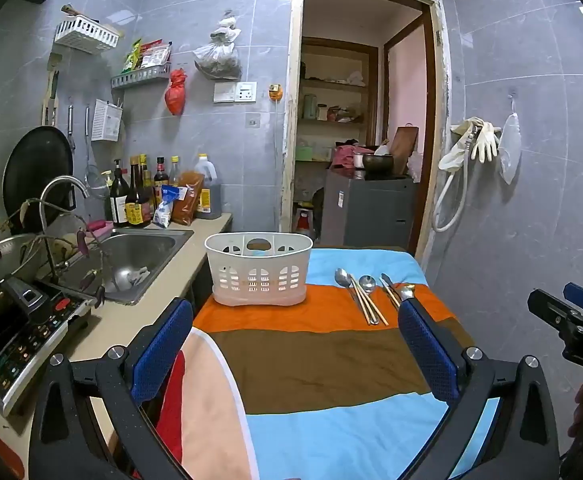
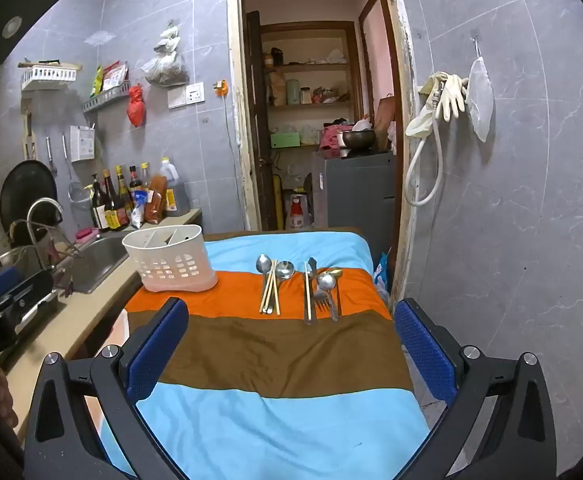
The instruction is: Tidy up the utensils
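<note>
Brown and near blue bands of the striped cloth [image 2: 283, 352] lie bare ahead of my wide-open right gripper [image 2: 291, 344]. On the orange band: white caddy [image 2: 169, 258] at left, utensils [image 2: 299, 288] at right, bare gap between. Wall [image 2: 511, 240] crowds the right edge.

The caddy [image 2: 169, 262] looks like matt white plastic, its walls pierced with slots. The spoons [image 2: 284, 269] and the fork [image 2: 323, 302] are shiny bare metal; the chopsticks [image 2: 269, 292] look like pale unfinished wood. The tablecloth [image 2: 275, 352] is soft matt cloth, lightly creased. The sink [image 1: 143, 244] is brushed steel. The wall tiles [image 2: 511, 200] are smooth, glossy grey. The gripper pads [image 2: 423, 344] show rough, dimpled blue rubber.
</note>
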`<state>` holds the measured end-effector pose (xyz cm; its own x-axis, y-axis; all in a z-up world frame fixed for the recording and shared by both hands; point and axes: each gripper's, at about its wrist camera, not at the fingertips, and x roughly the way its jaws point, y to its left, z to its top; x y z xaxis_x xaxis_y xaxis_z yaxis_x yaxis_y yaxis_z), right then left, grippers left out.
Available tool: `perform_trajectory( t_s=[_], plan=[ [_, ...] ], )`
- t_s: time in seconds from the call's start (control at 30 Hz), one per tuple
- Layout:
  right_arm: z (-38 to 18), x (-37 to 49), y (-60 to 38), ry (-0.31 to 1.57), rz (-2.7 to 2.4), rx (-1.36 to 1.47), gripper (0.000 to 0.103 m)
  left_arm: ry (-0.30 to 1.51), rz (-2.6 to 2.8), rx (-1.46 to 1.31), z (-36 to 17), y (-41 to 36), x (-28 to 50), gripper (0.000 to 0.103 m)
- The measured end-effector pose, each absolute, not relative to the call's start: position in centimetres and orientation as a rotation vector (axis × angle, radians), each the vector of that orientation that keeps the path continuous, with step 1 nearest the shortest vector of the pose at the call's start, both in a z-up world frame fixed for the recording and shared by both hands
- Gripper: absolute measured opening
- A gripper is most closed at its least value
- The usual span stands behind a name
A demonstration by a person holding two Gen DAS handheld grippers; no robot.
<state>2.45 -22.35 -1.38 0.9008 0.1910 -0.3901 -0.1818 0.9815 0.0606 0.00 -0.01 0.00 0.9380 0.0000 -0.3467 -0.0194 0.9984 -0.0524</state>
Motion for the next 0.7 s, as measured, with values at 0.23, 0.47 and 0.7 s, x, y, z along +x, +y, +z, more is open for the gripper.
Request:
perform_trajectory(
  t_s=[0.23,0.47,0.7],
  plan=[
    [-1.37,2.54,-22.26,0.403,0.193,0.022,0.103,0.357,0.007,-0.061,-0.01,-0.02,0.01,0.101],
    [-1.50,2.62,-22.21,0.404,0.194,0.021,0.103,0.359,0.008,-0.059,-0.21,0.09,0.09,0.101],
    [-1.58,2.73,-22.16,0.405,0.195,0.021,0.103,0.360,0.009,-0.064,-0.20,0.16,0.13,0.101]
  ],
)
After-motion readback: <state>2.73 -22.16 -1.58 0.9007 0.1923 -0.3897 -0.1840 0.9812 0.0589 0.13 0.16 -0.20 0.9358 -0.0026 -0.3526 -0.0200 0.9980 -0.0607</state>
